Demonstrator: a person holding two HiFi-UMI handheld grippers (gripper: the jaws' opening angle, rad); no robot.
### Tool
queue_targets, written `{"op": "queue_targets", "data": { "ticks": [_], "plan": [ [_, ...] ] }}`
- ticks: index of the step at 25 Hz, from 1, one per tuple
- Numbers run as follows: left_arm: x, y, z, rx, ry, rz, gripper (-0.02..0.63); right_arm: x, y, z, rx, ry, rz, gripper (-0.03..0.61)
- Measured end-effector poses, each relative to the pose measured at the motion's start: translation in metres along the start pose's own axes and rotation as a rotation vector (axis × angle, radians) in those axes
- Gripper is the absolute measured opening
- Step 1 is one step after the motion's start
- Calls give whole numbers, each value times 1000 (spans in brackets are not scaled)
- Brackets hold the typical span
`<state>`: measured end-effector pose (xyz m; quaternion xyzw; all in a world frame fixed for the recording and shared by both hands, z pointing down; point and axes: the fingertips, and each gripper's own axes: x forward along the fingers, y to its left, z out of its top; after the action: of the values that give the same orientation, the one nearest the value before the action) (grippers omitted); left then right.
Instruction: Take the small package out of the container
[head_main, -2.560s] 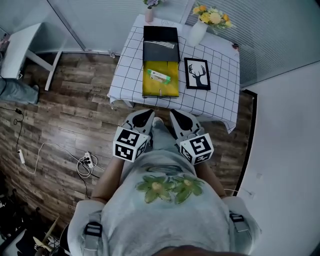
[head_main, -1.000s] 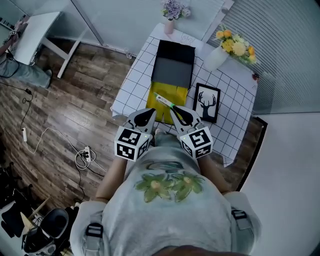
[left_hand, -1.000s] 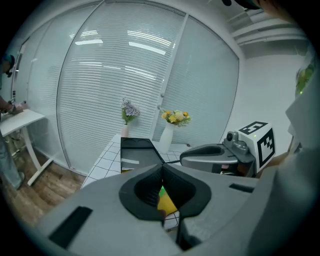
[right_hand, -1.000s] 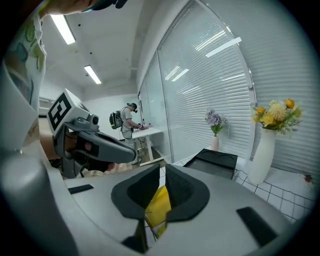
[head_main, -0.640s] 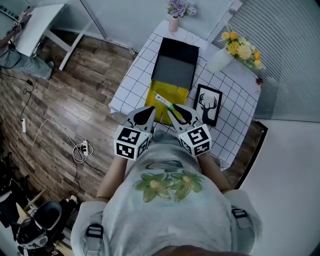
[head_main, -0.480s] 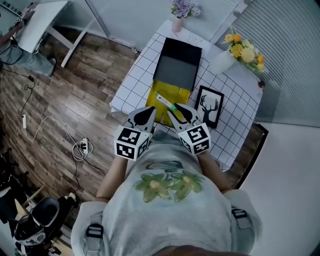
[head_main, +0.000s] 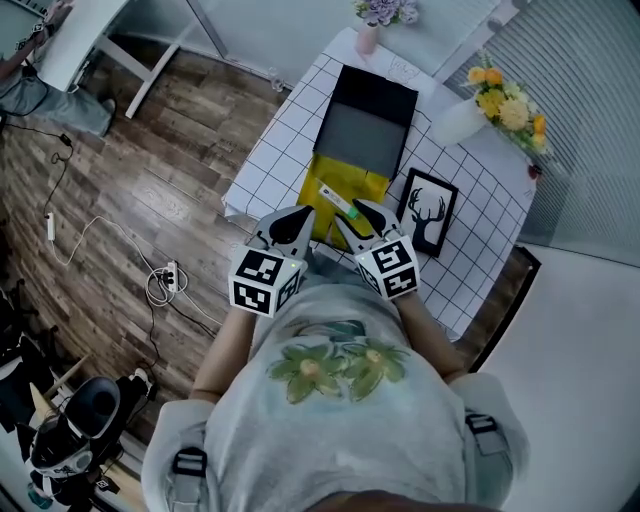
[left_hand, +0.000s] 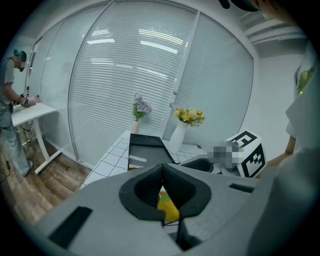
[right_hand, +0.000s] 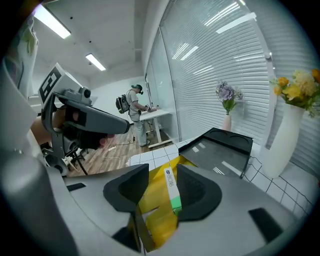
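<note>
We held two grippers over the near edge of the tabletop – one small package, one container.

The right gripper (right_hand: 163, 171) was released, its jaws opening, with the small package (right_hand: 171, 189) standing between them beside the right-hand jaw, over the yellow end of the container (head_main: 366, 130) at the tabletop's near edge. The left gripper (left_hand: 162, 167) was clenched, jaws together. We counted two vases along the far edge – a small pink vase (head_main: 368, 38) with purple flowers and a white vase (head_main: 460, 120) with yellow flowers toward the far right corner – and one framed deer picture (head_main: 429, 212) just right of the container. The table (head_main: 290, 130) wore a white checked cloth on a wooden floor (head_main: 150, 200); slatted blinds (left_hand: 130, 65) lined the room's glass wall, and one person (right_hand: 134, 107) stood at a white desk (head_main: 75, 40).
</note>
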<state>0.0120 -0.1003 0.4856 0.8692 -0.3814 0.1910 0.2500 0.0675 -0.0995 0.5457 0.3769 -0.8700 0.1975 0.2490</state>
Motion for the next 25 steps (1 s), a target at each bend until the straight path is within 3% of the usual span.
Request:
{"op": "queue_targets", "data": {
  "ticks": [12, 25],
  "plan": [
    [6, 9, -9, -40, 23, 3, 6, 30, -7, -20, -23, 94, 26, 160],
    [9, 14, -16, -61, 28, 3, 6, 50, -15, -40, -72, 159, -3, 167]
  ]
}}
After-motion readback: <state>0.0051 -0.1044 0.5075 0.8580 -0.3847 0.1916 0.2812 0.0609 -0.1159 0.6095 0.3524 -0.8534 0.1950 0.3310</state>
